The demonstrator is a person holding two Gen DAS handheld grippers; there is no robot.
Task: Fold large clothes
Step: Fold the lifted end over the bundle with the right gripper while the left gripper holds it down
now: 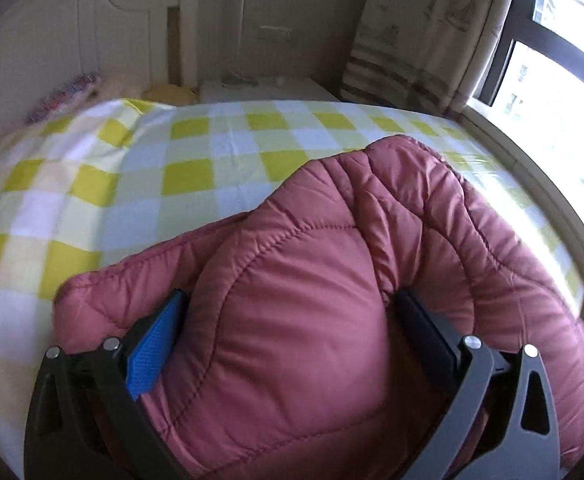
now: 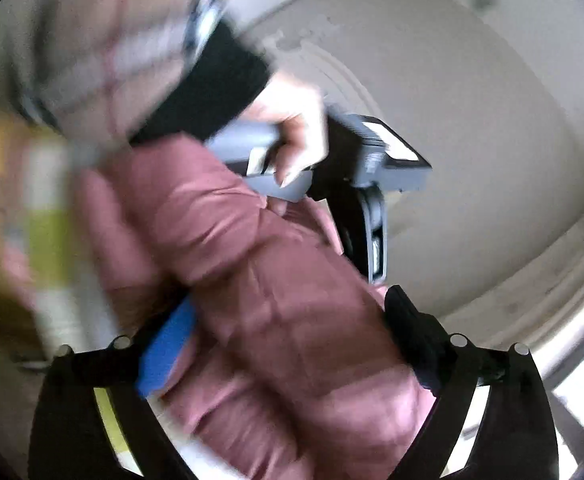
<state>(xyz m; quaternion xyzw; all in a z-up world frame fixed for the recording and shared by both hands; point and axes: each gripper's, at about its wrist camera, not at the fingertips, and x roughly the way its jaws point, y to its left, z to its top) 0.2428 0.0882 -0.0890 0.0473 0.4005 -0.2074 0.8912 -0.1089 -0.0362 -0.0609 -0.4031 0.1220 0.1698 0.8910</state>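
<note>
A pink quilted puffer jacket (image 1: 331, 280) hangs over a bed with a yellow and white checked sheet (image 1: 152, 176). My left gripper (image 1: 292, 304) is shut on a thick fold of the jacket and holds it above the sheet. In the right wrist view, which is blurred, my right gripper (image 2: 288, 308) is shut on another thick fold of the same jacket (image 2: 252, 260). The person's hand (image 2: 292, 120) holds the left gripper's grey handle (image 2: 371, 152) just beyond it. The jacket's lower part is hidden.
A white headboard (image 1: 52, 40) and pillows (image 1: 112, 88) are at the far left of the bed. A white nightstand (image 1: 264, 88) stands behind the bed. A curtain (image 1: 423, 28) and a bright window (image 1: 551, 80) are on the right. The right wrist view points up at a pale ceiling (image 2: 471, 100).
</note>
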